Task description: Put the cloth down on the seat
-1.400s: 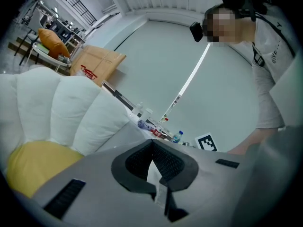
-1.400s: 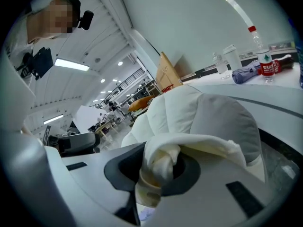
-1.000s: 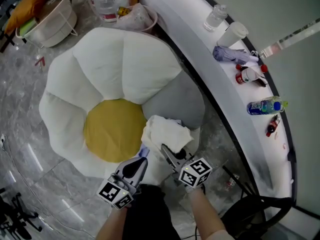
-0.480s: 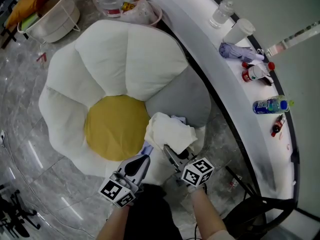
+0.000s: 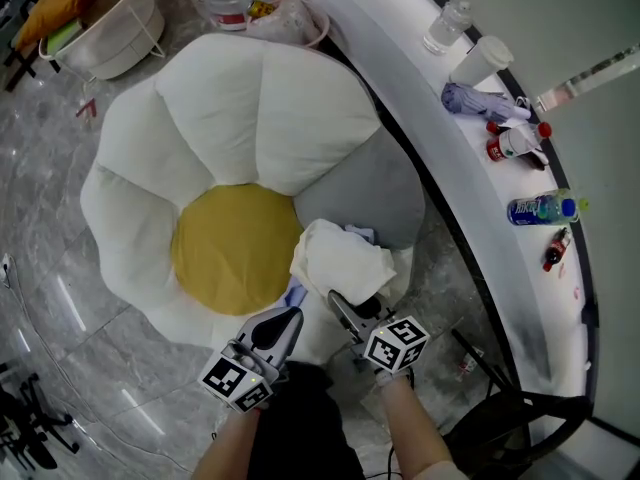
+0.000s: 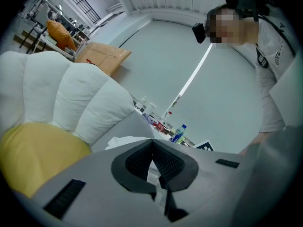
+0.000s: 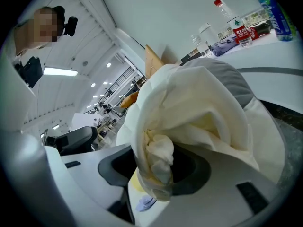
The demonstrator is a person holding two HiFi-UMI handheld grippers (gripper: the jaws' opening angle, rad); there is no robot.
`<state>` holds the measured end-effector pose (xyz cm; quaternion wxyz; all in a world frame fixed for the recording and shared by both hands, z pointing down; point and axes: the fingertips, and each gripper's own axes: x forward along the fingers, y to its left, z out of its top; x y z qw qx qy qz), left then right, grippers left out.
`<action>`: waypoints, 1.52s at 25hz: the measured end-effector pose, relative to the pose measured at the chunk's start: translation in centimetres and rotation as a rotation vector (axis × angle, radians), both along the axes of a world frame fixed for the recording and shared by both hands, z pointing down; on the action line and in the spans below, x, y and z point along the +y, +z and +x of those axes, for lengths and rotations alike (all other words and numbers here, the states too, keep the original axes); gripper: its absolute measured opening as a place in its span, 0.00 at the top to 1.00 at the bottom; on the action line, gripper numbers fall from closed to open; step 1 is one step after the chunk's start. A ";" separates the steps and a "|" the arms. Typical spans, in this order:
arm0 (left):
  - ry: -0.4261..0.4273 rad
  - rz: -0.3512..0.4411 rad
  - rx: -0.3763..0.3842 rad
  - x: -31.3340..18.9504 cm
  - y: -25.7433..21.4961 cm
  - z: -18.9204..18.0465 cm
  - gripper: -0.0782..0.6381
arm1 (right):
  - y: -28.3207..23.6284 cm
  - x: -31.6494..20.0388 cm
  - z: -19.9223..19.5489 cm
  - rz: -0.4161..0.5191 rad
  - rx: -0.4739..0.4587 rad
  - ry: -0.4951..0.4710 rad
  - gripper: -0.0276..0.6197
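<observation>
Now, the right gripper (image 5: 342,306) has its jaws clamped on the cloth (image 5: 340,261). Its own view shows a thick cream-white wad pinched between the two jaws, with the rest of the fabric billowing up and over them. From the head view, the cloth sits bunched at the near right edge of the seat (image 5: 150,198), just beside the yellow centre cushion (image 5: 232,250) and in front of the grey petal (image 5: 365,193). Whether the bundle touches the seat or hangs just above it, I cannot tell.

Over to the left gripper (image 5: 288,318). It is close beside the right one, with its jaws pressed together at the tips and nothing caught between them. In its view, the cloth shows only as a white sliver beyond them. It points at the seat's near edge, next to the cloth.

The seat is a big flower shape, with white padded petals fanned around the yellow middle, standing on a grey marbled floor (image 5: 60,318). A curved white desk (image 5: 400,108) sweeps past its right side and carries a clear cup (image 5: 470,65), a purple rag (image 5: 475,101), a red-labelled bottle (image 5: 510,146) and a blue-labelled bottle (image 5: 540,208). A white basket (image 5: 105,28) stands on the floor at the far left.
</observation>
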<state>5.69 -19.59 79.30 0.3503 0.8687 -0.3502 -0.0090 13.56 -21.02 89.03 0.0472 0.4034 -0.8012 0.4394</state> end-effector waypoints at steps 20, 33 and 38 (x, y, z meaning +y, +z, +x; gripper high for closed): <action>0.048 -0.009 -0.001 2.9 0.3 0.4 0.87 | 0.5 2.9 0.9 -0.021 0.058 0.035 0.64; 0.046 -0.020 0.002 4.2 -1.9 -0.2 0.87 | -1.9 3.3 1.1 -0.018 0.059 0.089 0.64; 0.041 -0.009 -0.002 3.9 -2.2 -0.5 0.87 | -2.1 3.3 0.8 -0.014 0.056 0.082 0.64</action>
